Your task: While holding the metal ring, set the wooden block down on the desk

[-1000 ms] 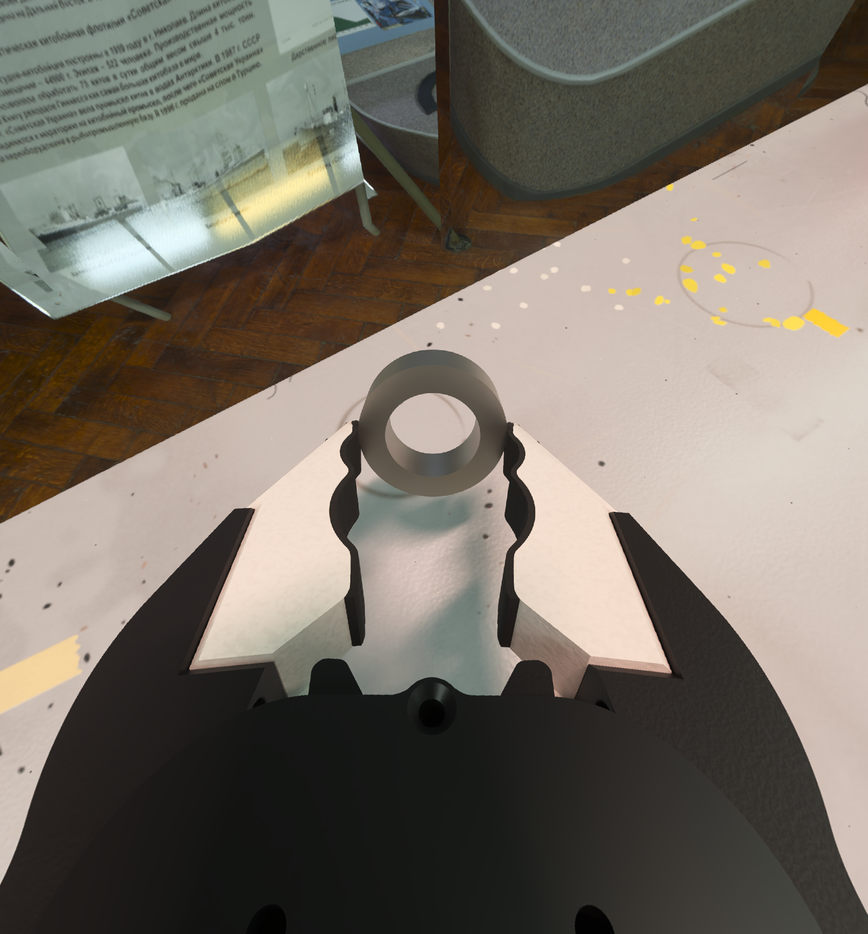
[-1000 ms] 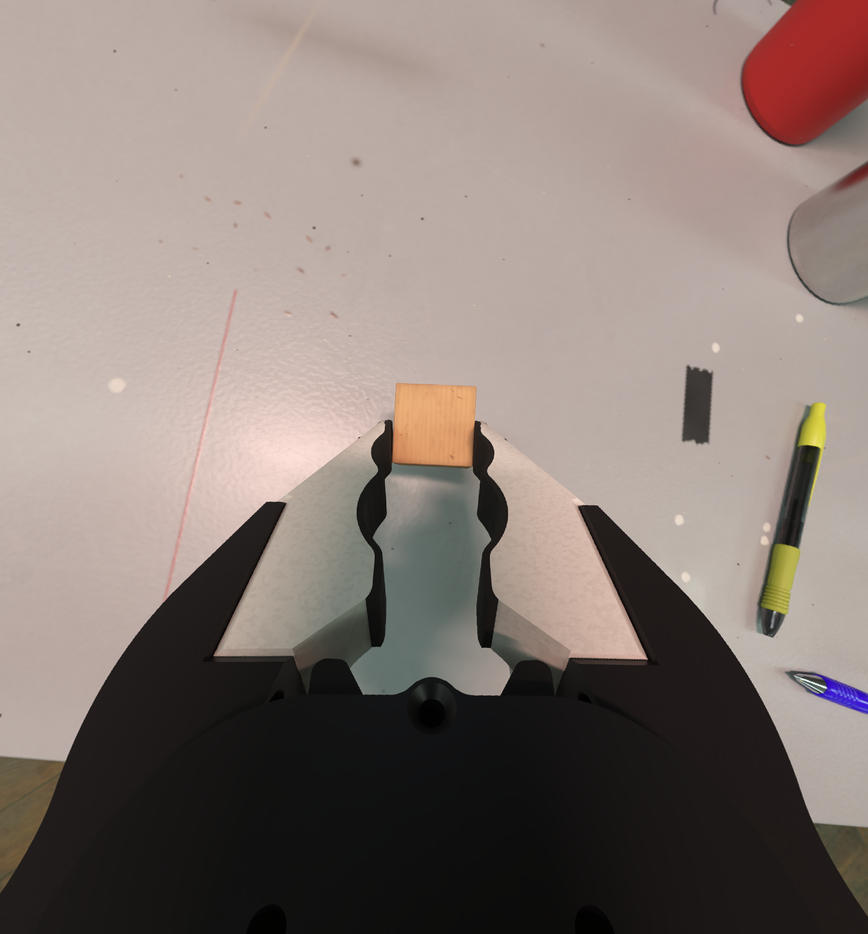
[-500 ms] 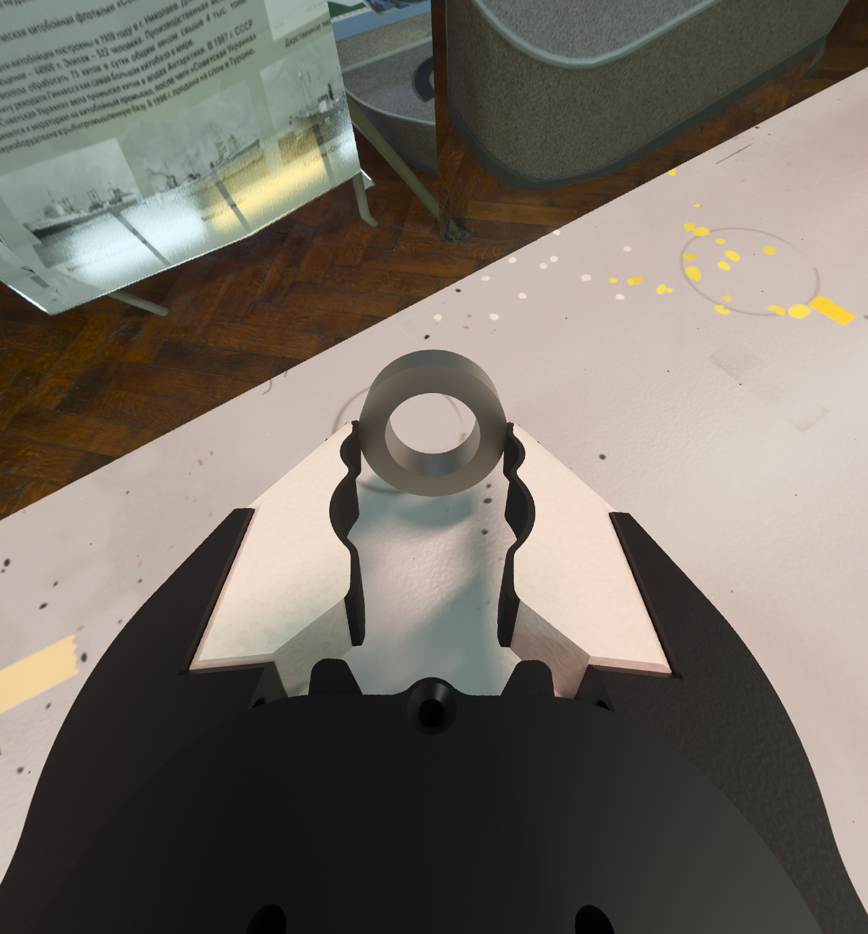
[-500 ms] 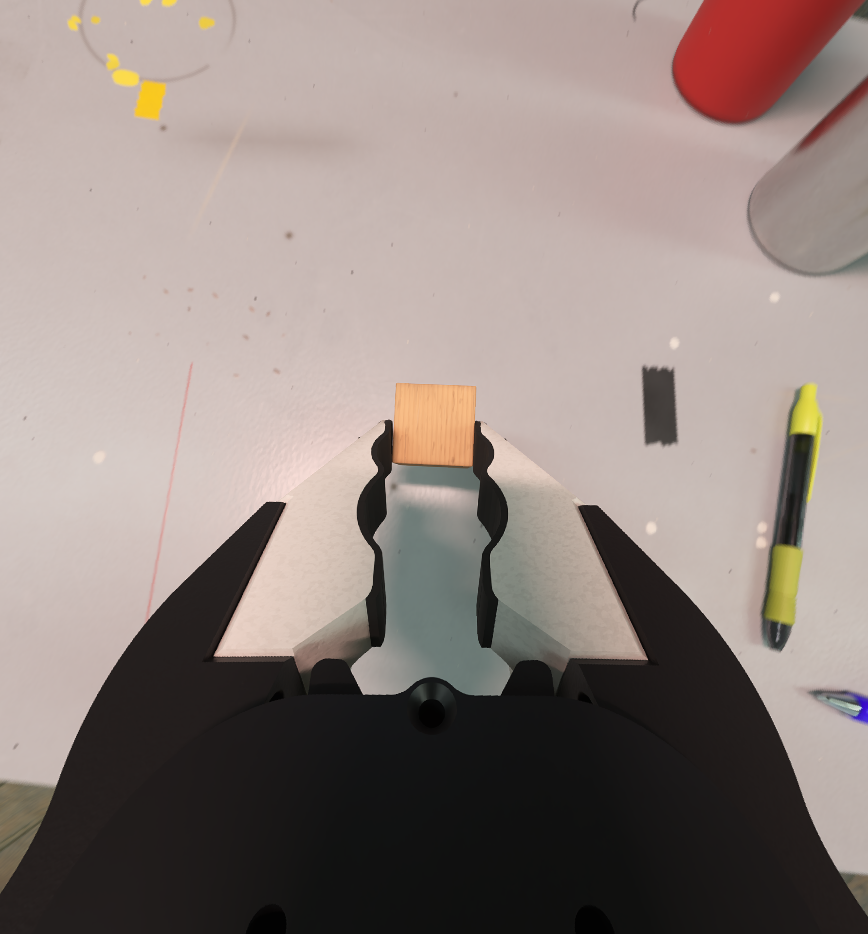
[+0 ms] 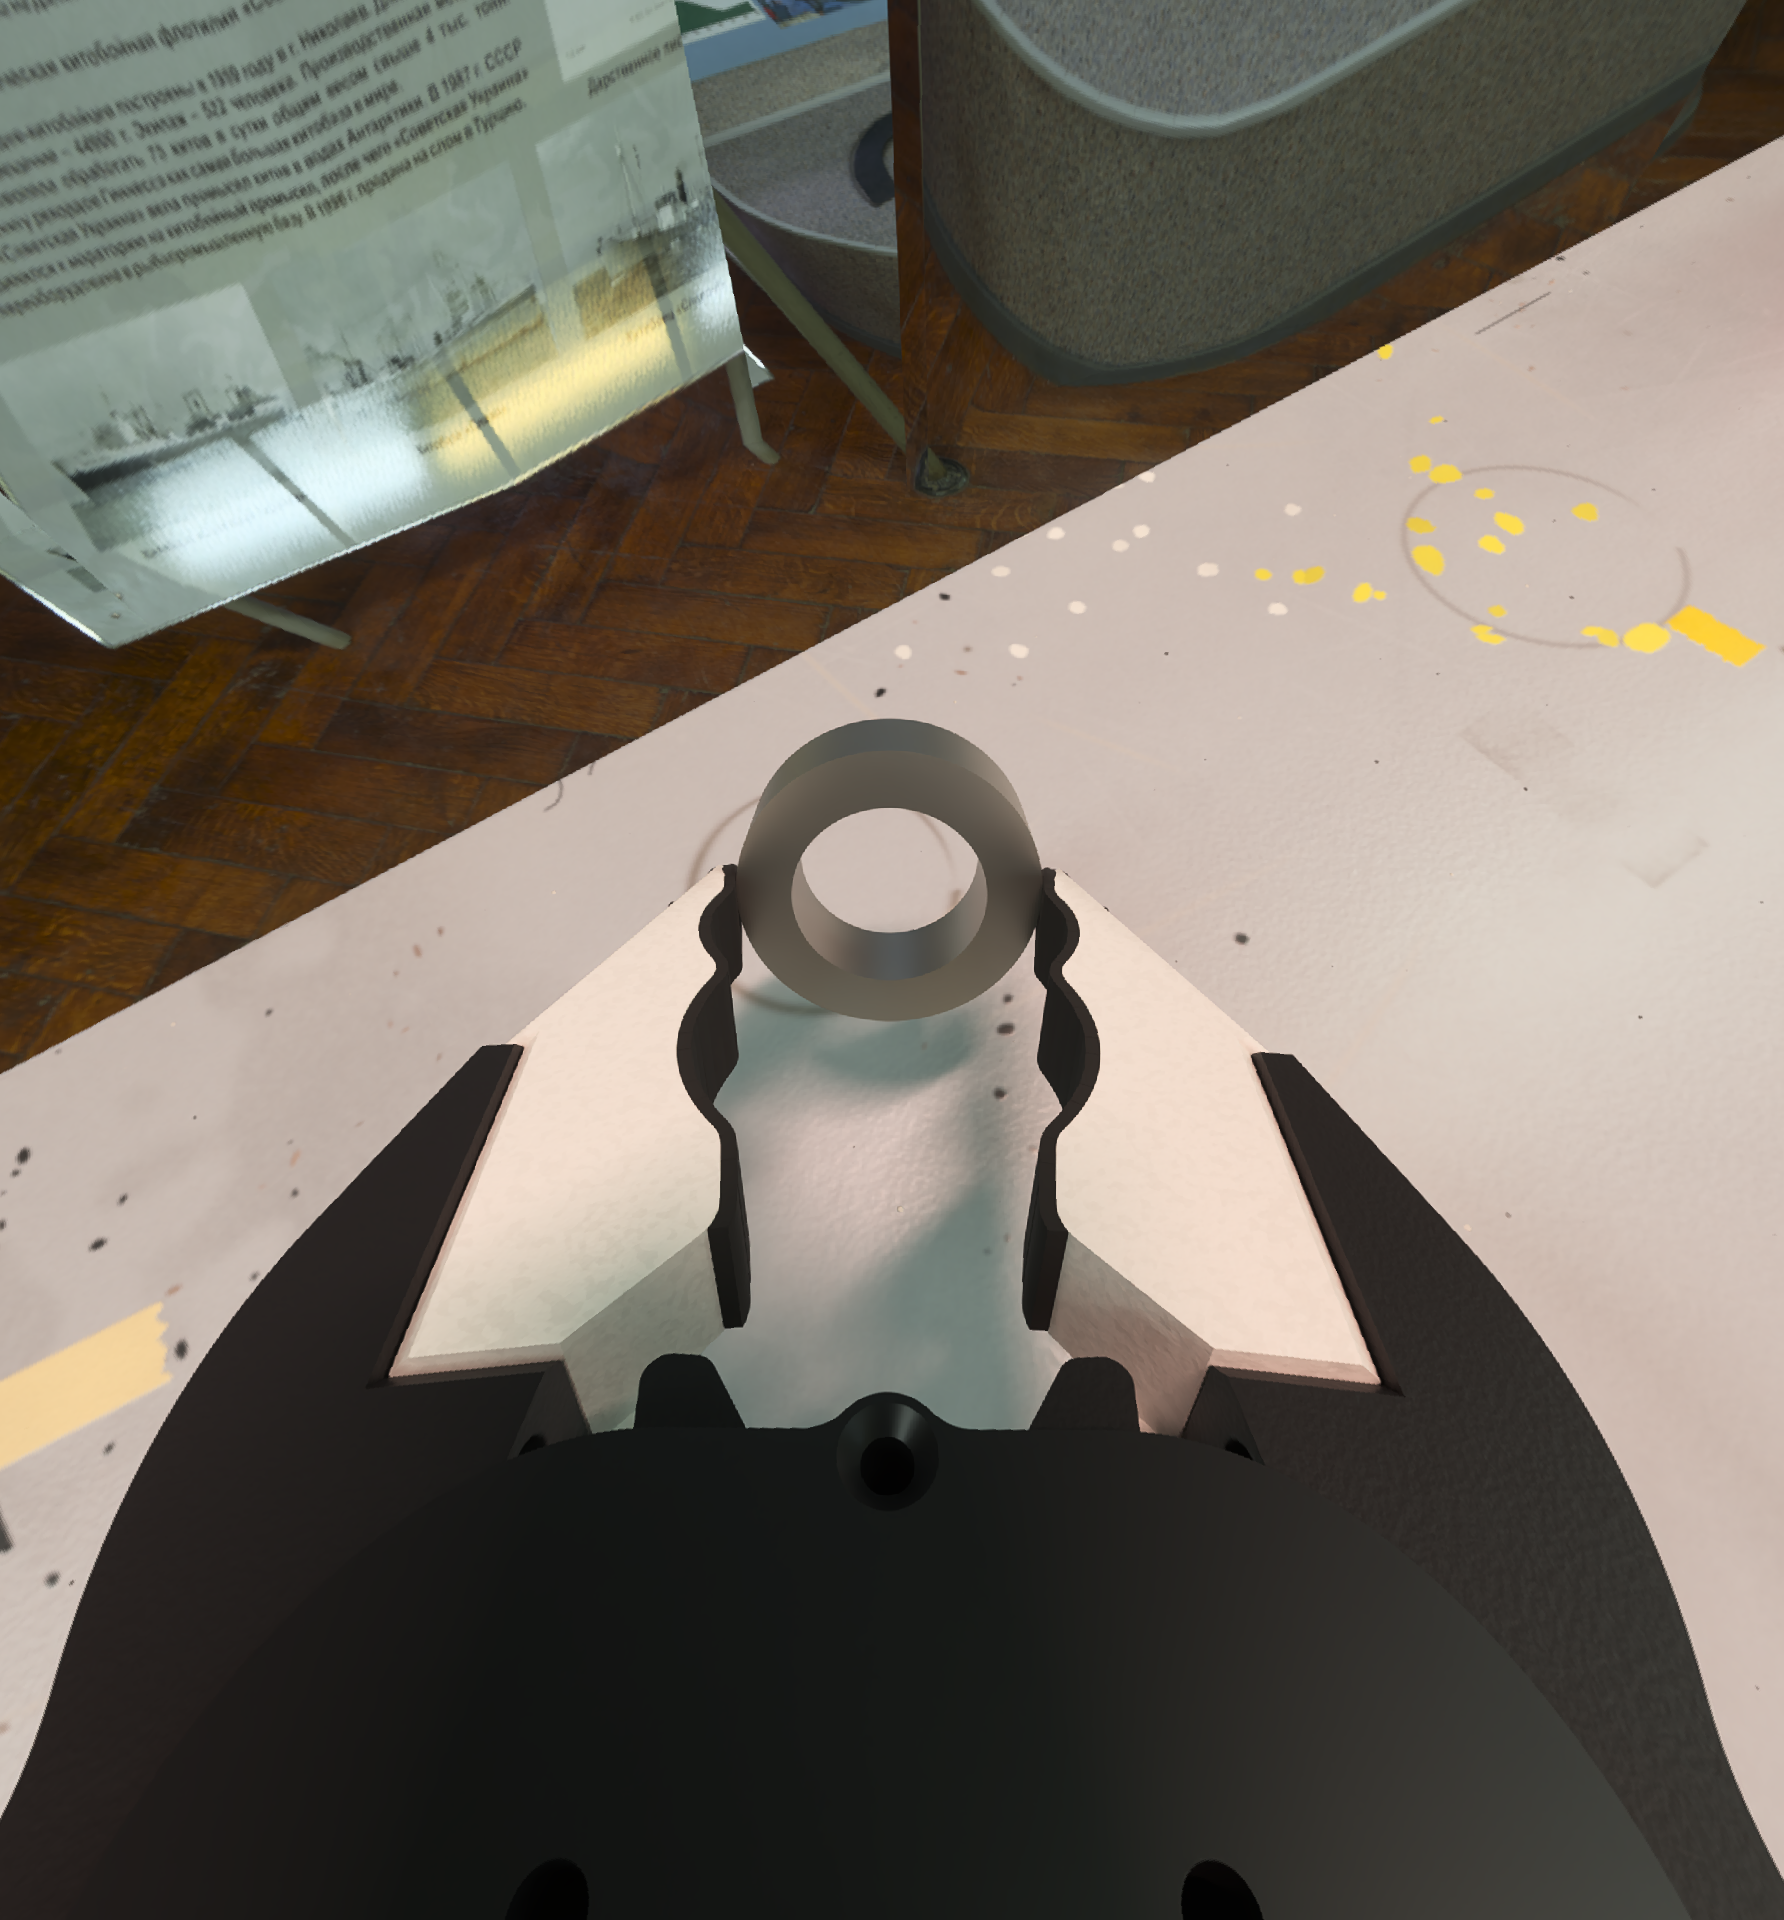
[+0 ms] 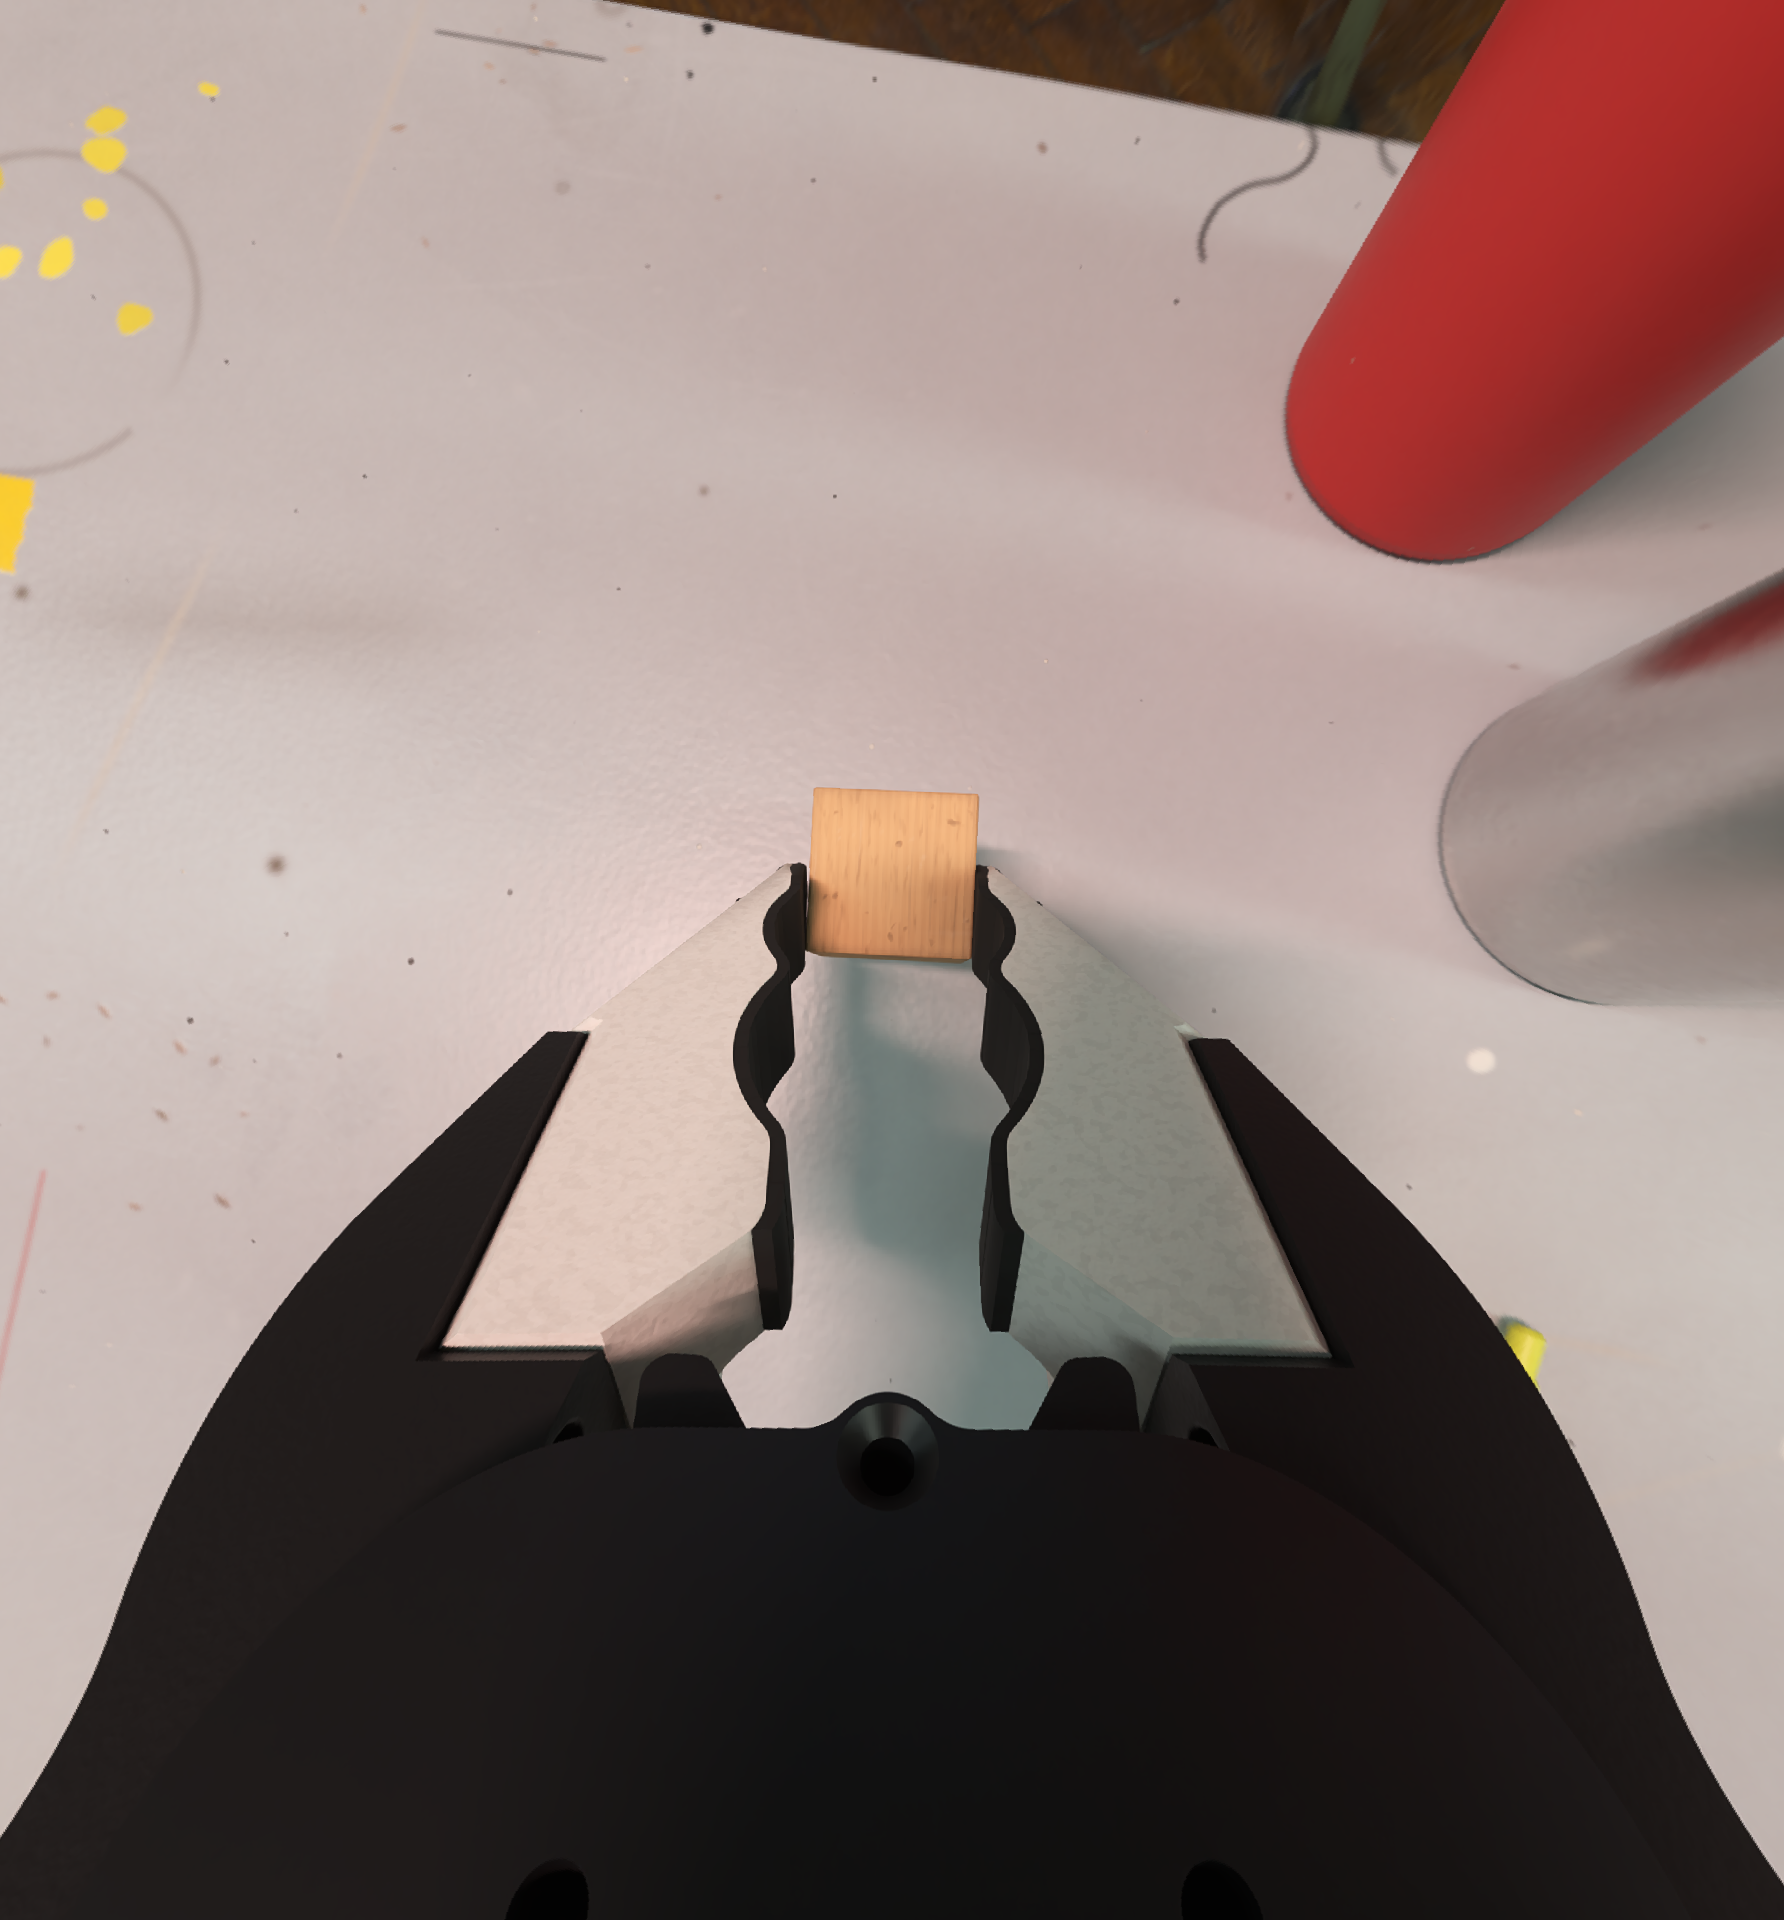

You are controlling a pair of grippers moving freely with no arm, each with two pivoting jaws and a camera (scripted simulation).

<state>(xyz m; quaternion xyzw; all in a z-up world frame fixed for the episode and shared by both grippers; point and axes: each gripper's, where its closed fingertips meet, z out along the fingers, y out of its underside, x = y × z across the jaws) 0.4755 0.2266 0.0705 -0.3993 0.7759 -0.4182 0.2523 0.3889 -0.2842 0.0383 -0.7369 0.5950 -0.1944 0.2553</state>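
My left gripper is shut on a grey metal ring, held upright between the fingertips above the white desk, near the desk's far edge. My right gripper is shut on a small light wooden block, gripped by its two sides at the fingertips. The block hangs over the white desk; its shadow lies just under the fingers. I cannot tell whether the block touches the surface.
A red cylinder and a grey metal cylinder stand to the right of the block. A yellow pen tip shows at the right edge. Yellow paint spots mark the desk at left. Beyond the desk edge are wooden floor, a display board and a grey seat.
My right gripper has moved forward and lower with the block; the cylinders look larger and closer, the pens have slid out of view. The left gripper has barely shifted with the ring.
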